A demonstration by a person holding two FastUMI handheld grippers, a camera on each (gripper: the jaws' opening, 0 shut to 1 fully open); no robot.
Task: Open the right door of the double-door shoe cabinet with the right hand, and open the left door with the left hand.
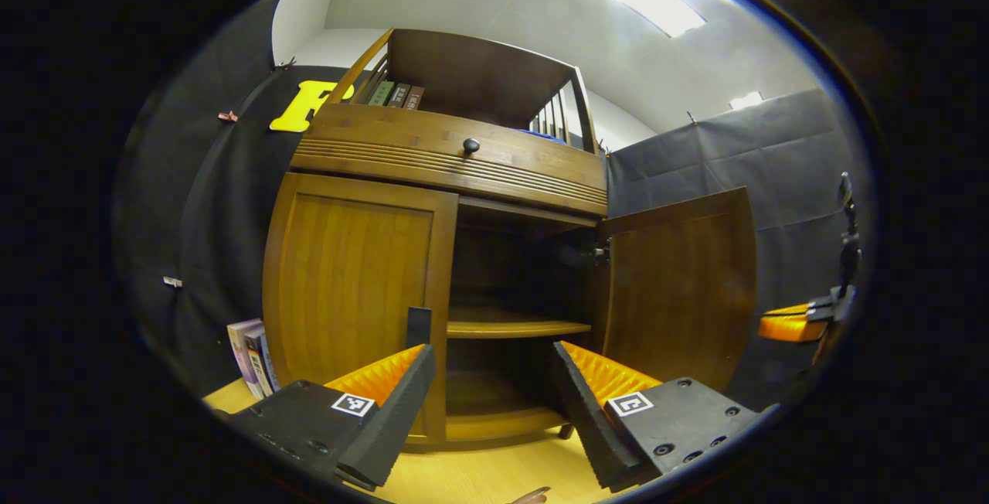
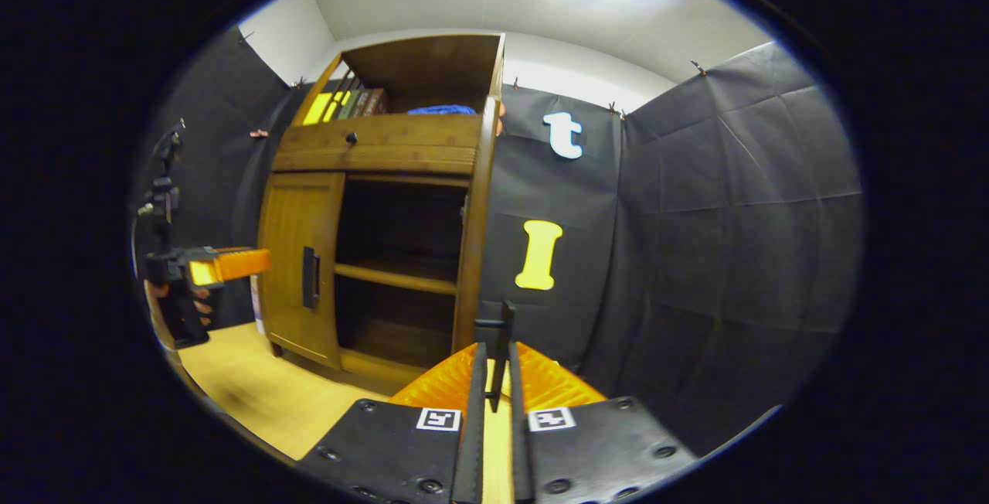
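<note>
The right door (image 1: 680, 287) stands swung open, its handle (image 2: 502, 349) seemingly pinched by the right gripper (image 2: 494, 403). The left gripper (image 1: 491, 380), spread wide, faces the closed left door (image 1: 355, 287).

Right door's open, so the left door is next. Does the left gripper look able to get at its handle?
Probably yes. The left gripper is open and faces the closed left door. The handle stands just above its left finger, with nothing between.
</note>
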